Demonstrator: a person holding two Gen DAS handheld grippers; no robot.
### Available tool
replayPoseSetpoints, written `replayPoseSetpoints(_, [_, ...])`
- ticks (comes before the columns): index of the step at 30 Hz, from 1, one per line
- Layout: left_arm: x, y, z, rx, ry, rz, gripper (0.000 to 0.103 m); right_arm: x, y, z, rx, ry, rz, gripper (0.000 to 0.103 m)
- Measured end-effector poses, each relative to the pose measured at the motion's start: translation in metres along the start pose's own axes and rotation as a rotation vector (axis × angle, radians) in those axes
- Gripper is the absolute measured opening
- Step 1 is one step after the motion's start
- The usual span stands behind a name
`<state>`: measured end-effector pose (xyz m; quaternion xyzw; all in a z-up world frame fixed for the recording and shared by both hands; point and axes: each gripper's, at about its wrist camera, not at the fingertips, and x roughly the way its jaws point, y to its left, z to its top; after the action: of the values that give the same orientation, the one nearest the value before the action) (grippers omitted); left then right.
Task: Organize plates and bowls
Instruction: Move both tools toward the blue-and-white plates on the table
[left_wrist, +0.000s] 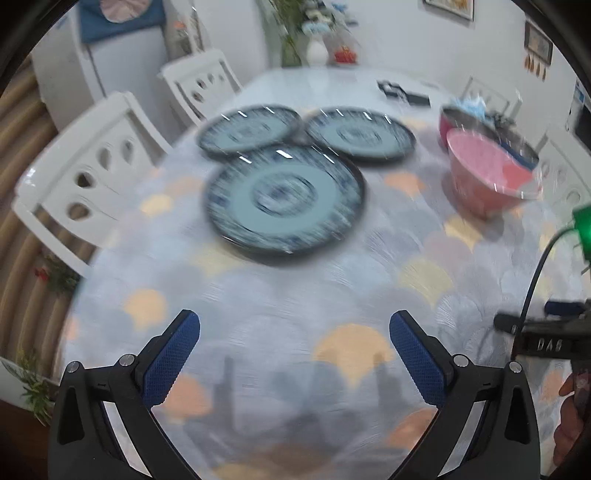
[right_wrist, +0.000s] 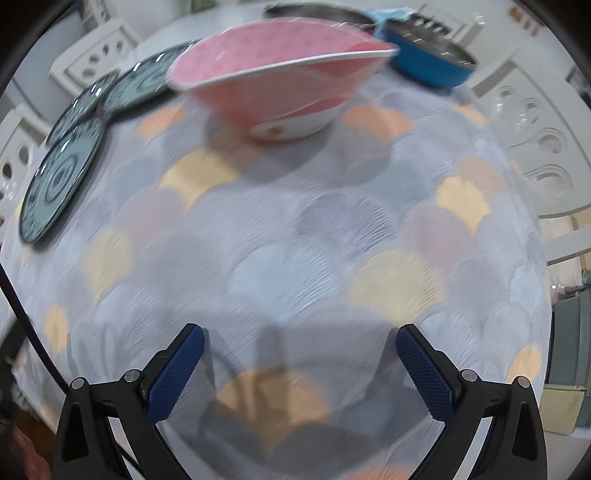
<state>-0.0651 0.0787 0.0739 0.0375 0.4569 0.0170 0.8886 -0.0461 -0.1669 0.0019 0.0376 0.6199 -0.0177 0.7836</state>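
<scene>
Both tools, left (left_wrist: 294, 328) and right (right_wrist: 300, 343), gape empty; pink bowl (right_wrist: 280, 74) holds nothing.

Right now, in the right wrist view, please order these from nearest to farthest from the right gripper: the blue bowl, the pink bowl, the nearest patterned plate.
From the right gripper:
1. Pink bowl, straight ahead.
2. Nearest patterned plate, far left.
3. Blue bowl, behind the pink one, right.
</scene>
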Motion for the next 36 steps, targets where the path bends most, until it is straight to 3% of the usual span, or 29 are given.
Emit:
replayPoseSetpoints(4, [-0.017,0.039,0.016,-0.061,-0.010,0.013,0.103,-0.030,0.044,-0.003,-0.063,-0.052,0.070,0.102])
replayPoseSetpoints(8, [-0.025,0.069,0.036,-0.138,-0.021,0.019,0.102,-0.085,0.094,0.022,-0.144,-0.211,0.078,0.103])
replayPoseSetpoints(13, [-0.030,0.082,0.059,-0.137,-0.069,0.033,0.102,-0.118,0.122,0.045,-0.114,-0.292,0.085,0.103])
replayPoseSetpoints(23, [0.002,0.108,0.071,-0.094,-0.061,0.007,0.102,-0.082,0.155,0.058,-0.044,-0.250,0.040,0.103])
replayPoseSetpoints(36, [0.032,0.121,0.082,-0.054,-0.018,-0.082,0.102,-0.075,0.171,0.058,-0.008,-0.227,-0.031,0.103])
